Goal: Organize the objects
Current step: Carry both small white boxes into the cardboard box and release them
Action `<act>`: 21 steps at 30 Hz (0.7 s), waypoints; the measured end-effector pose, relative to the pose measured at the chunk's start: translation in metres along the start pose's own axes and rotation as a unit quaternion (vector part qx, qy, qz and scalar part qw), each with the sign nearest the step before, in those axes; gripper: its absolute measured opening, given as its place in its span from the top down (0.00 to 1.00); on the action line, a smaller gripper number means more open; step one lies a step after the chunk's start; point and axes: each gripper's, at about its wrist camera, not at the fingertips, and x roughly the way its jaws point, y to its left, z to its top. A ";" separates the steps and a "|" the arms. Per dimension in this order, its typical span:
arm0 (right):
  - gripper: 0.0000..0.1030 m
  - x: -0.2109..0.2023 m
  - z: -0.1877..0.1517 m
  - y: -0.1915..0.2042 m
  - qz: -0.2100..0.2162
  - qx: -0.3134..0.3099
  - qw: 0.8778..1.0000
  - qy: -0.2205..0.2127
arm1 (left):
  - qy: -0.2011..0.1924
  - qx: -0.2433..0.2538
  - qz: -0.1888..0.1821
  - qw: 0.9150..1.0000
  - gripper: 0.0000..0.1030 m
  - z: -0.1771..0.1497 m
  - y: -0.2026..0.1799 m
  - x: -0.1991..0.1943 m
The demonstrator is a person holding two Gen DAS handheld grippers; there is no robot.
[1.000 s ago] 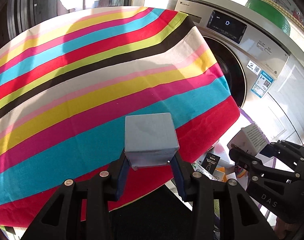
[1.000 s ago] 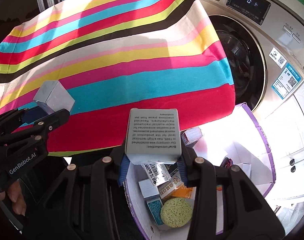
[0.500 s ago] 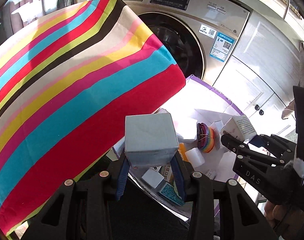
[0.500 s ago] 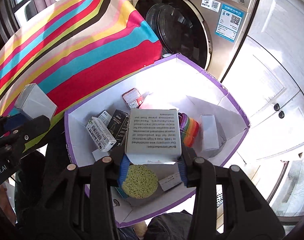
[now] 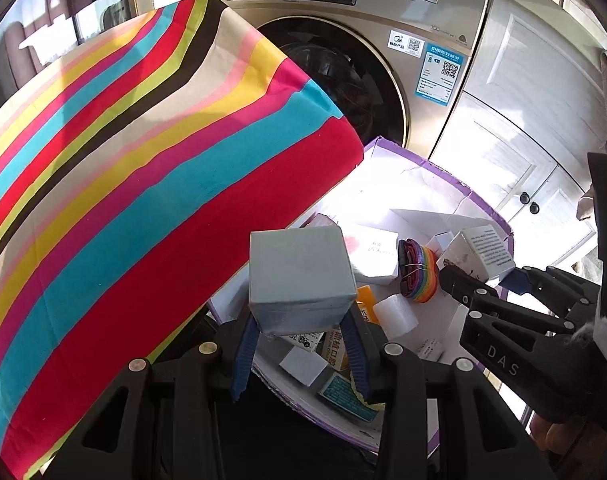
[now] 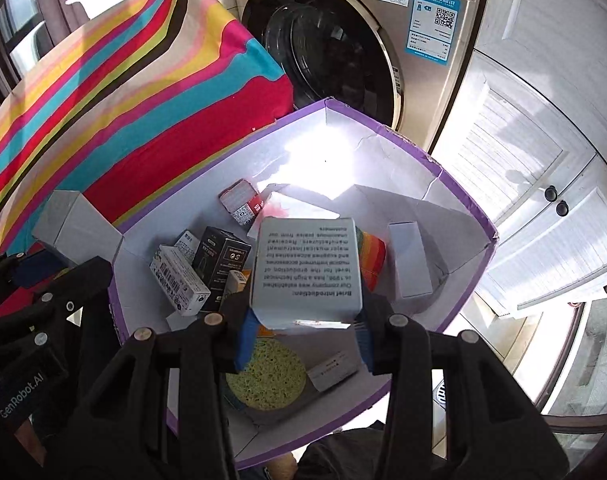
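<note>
Over the purple-edged box [image 6: 455,184], which sits on the floor in front of the washing machine [image 6: 343,40], both grippers hang angled downward, each carrying a carton. Left gripper [image 5: 299,336]: clamped on a plain grey carton [image 5: 299,272], held above the box's near-left corner, beside the edge of the striped cloth [image 5: 143,160]. Right gripper [image 6: 303,338]: clamped on a grey carton with printed text [image 6: 305,268], held above the middle of the box. Neither carton touches the contents below.

Box contents, right wrist view: a black carton [image 6: 219,264] and a barcode carton [image 6: 179,284] toward the left wall, a small red-and-white packet [image 6: 241,200] behind them, a white carton [image 6: 409,264] toward the right wall, a rainbow-coloured roll [image 6: 373,254] just beside the held carton, and a yellow sponge [image 6: 265,376] near the front wall.

Progress, judged: well along. Many items are already in the box, and the striped cloth shows nothing left on it in either view. Remaining: lower and release these two cartons. Free floor inside is scarce; they will likely land on other items.
</note>
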 end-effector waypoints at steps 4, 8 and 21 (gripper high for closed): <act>0.56 0.000 -0.001 -0.001 -0.009 -0.002 1.000 -0.002 | 0.004 0.006 -0.001 1.000 0.60 0.002 -0.004 0.005; 0.56 0.002 -0.001 -0.005 -0.013 0.004 1.000 0.002 | 0.006 0.014 -0.002 1.000 0.60 0.003 -0.008 0.009; 0.46 0.002 0.000 -0.009 -0.030 0.007 1.000 0.003 | 0.012 0.013 -0.013 1.000 0.40 0.010 -0.013 0.017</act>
